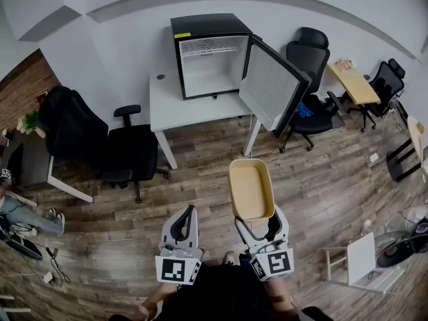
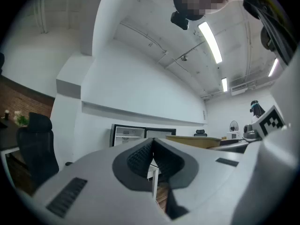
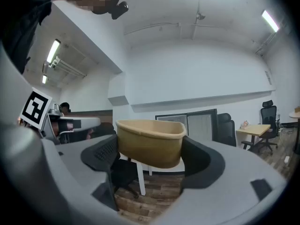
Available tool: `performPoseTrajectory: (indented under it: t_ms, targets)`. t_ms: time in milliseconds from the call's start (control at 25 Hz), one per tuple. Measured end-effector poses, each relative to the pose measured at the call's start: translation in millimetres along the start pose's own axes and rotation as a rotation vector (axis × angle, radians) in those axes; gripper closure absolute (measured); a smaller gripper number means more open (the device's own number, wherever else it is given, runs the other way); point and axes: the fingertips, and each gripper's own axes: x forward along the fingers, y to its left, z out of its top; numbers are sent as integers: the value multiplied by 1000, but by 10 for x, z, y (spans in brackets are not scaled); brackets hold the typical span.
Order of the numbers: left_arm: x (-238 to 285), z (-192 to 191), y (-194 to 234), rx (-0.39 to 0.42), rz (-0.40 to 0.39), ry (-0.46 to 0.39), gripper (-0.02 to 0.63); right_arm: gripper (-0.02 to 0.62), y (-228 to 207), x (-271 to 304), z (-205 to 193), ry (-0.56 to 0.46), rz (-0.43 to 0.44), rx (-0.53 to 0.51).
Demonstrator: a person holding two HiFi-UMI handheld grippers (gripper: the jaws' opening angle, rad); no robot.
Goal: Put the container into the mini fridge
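A tan oval container is held out level in front of me, over the wooden floor. My right gripper is shut on its near end, with the jaws spread wide on either side of the tub. My left gripper hangs beside it on the left, shut and empty, its pads meeting. The black mini fridge stands on a white table ahead. Its door is swung open to the right and its white inside looks bare.
A black office chair stands left of the table and another behind the fridge door. A dark chair and desk are at far left, a wooden desk at far right, and a small white table at near right.
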Motion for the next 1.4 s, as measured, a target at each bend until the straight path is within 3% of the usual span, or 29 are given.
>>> performPoseTrajectory:
  t_ms: [760, 960, 1400]
  targets:
    - [83, -38, -292, -17, 1, 9, 597, 153, -168, -118, 20, -7, 31, 0]
    - [161, -139, -532, -37, 15, 50, 597, 153, -356, -180, -15, -3, 59, 10]
    - [549, -107, -709, 8, 71, 33, 597, 153, -844, 35, -20, -9, 122, 25]
